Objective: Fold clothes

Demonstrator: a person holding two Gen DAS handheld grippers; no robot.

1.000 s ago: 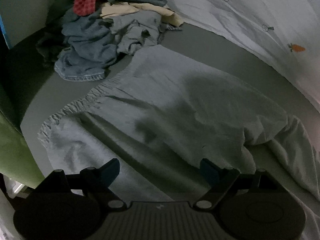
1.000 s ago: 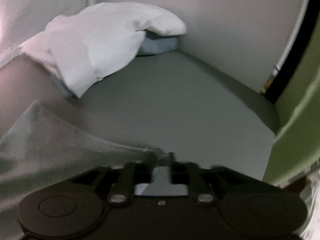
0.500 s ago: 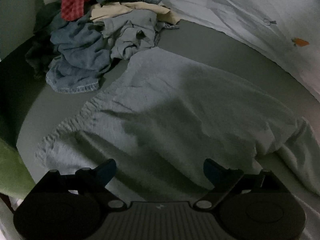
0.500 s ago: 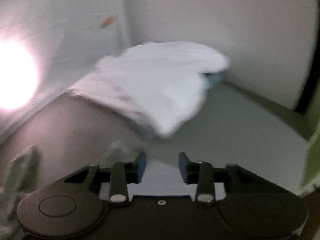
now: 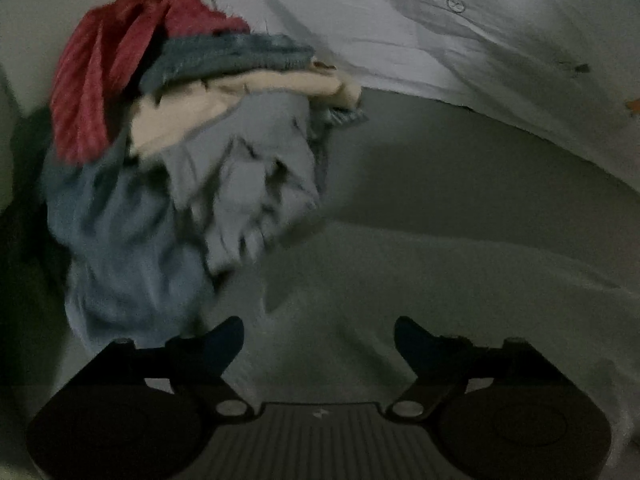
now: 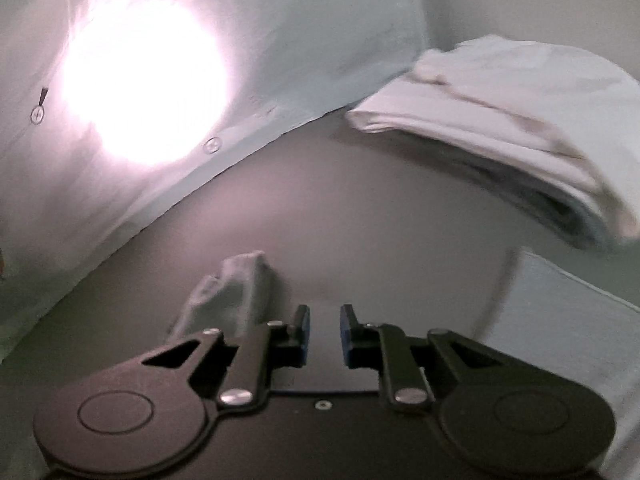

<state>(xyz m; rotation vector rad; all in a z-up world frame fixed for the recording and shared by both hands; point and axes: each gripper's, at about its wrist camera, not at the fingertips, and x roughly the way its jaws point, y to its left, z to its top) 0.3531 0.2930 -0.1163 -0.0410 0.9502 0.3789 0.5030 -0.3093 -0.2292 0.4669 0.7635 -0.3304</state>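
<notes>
In the left wrist view my left gripper (image 5: 320, 340) hangs open over the edge of a flat grey garment (image 5: 460, 300). Its jaws are closing with nothing between them. Just ahead, up and to the left, lies a heap of unfolded clothes (image 5: 192, 152): red, denim, cream and blue-grey pieces. In the right wrist view my right gripper (image 6: 324, 324) has a narrow gap between its blue pads. Its jaws are closing over the bare grey bed surface (image 6: 340, 208). A small bunched end of grey cloth (image 6: 236, 288) lies just left of the fingers, untouched.
A folded white stack (image 6: 500, 120) rests at the back right near the wall. A pale blue cloth (image 6: 568, 328) lies at the lower right. A white sheet with carrot prints (image 6: 320, 40) rises along the back, with a bright glare on it.
The left gripper has moved across the grey garment toward the clothes heap. The right gripper has let go of the grey cloth it pinched and swung left toward the printed sheet.
</notes>
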